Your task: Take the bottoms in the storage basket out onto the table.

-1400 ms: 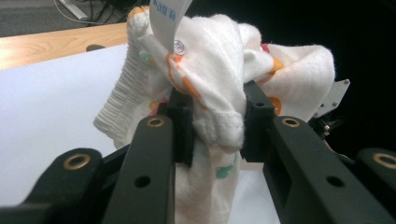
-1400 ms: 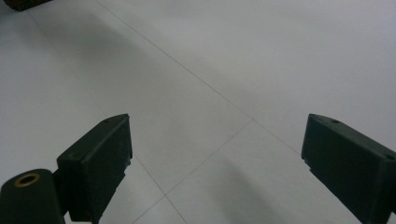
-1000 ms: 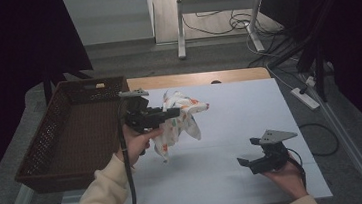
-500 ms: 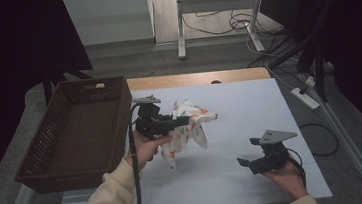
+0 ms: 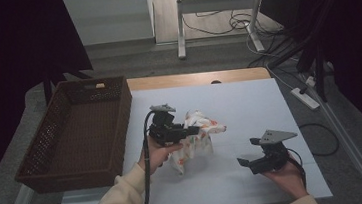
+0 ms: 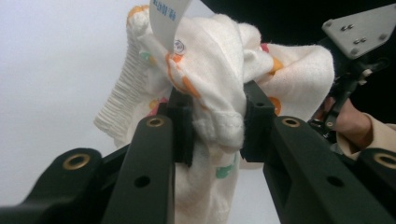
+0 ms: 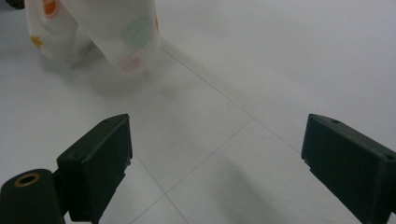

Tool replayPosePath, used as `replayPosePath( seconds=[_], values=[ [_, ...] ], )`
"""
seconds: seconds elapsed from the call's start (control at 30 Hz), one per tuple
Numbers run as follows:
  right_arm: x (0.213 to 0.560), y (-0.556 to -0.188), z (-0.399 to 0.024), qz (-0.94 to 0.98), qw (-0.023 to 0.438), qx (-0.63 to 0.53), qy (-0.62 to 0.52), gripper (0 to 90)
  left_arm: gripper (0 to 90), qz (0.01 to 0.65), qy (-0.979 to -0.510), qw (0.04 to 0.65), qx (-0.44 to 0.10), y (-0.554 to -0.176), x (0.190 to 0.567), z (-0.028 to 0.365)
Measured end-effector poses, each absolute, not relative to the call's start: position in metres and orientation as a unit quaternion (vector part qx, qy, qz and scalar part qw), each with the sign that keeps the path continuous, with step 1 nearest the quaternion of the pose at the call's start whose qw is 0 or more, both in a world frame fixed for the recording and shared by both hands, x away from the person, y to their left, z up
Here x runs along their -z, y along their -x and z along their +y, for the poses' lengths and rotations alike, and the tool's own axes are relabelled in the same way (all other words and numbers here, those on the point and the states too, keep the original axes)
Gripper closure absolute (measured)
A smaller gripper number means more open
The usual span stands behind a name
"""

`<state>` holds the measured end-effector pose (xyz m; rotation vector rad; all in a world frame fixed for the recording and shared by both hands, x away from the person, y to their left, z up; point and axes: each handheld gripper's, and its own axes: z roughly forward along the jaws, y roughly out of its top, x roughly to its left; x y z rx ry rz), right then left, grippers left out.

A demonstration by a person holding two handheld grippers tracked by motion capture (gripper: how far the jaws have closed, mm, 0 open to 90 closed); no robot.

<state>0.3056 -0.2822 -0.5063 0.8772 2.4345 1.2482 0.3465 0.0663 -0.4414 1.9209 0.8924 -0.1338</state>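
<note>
A small white garment (image 5: 197,139) with orange and green dots hangs over the middle of the white table (image 5: 249,100). My left gripper (image 5: 194,130) is shut on a bunched fold of it, and its lower end trails on the table. In the left gripper view the cloth (image 6: 219,88) is pinched between both jaws, with a white label (image 6: 166,14) sticking up. My right gripper (image 5: 242,162) rests low at the front right, open, nothing between its fingers. The garment's hem (image 7: 116,37) hangs ahead of it in the right gripper view, at the upper left.
A dark wicker basket (image 5: 47,145) stands at the table's left edge. A wooden strip (image 5: 197,78) runs along the far edge. Beyond it are a desk frame (image 5: 215,8) and cables on the floor; a power strip (image 5: 305,97) lies right of the table.
My left gripper has carried the garment rightward from beside the basket toward the table's middle. The right gripper has stayed put.
</note>
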Motion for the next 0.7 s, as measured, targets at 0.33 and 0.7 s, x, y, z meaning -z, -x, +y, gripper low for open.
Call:
replayPosePath(
  seconds=[0.33,0.7],
  values=[
    [0.507,-0.306,-0.282,0.841,0.134,-0.428,-0.302,9.0,70.6,0.365,-0.802,0.469,0.059,-0.352,0.459,0.052],
    [0.507,-0.306,-0.282,0.842,0.134,-0.428,-0.302,9.0,70.2,0.370,-0.813,0.446,0.056,-0.358,0.474,0.043]
  ],
)
